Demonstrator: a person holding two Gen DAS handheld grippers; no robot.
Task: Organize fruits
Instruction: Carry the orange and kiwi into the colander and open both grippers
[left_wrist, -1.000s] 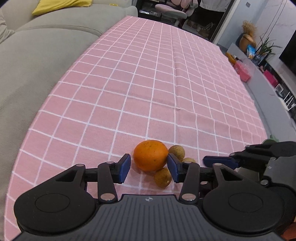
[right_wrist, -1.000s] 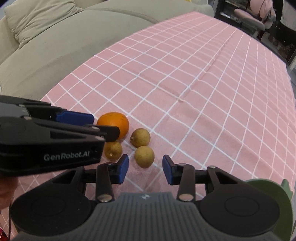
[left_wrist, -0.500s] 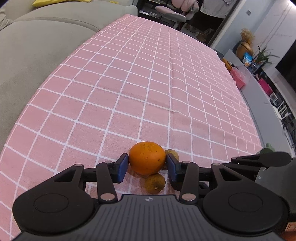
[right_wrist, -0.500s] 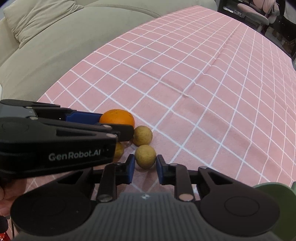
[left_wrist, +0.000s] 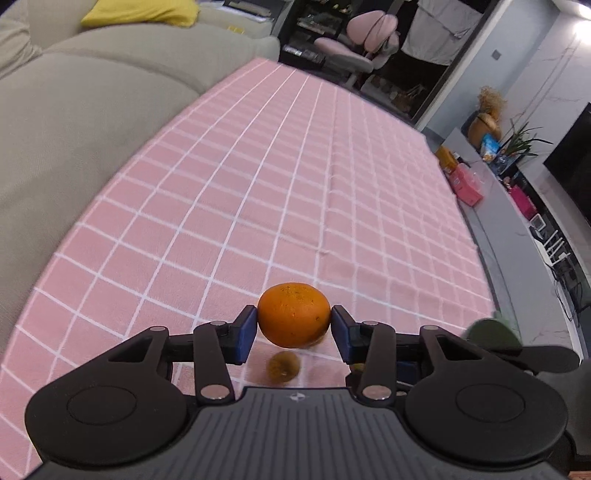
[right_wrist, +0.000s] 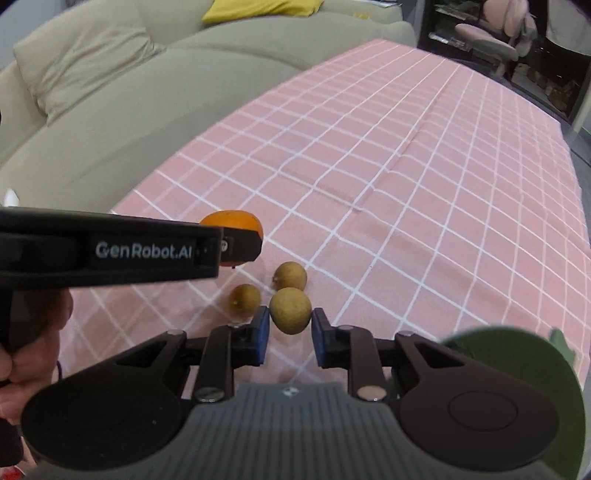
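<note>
- Left wrist view: left gripper jaws, a second ago apart around the orange, now clamp it, lifted off the pink-checked worktop.
- Right gripper jaws have closed on one small brown fruit, raised; two others stay near the worktop's near edge.
- Both fruits look ready to carry.

Each wrist camera looks forward and down along its own fingers, close above the tablecloth. Both face the far edge. Both share the orange and sofa.

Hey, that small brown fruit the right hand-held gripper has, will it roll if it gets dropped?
Likely yes: the small brown fruit looks nearly round, so it would probably roll on the flat tablecloth. Its rind seems matte, so the pads probably hold without slipping.
</note>
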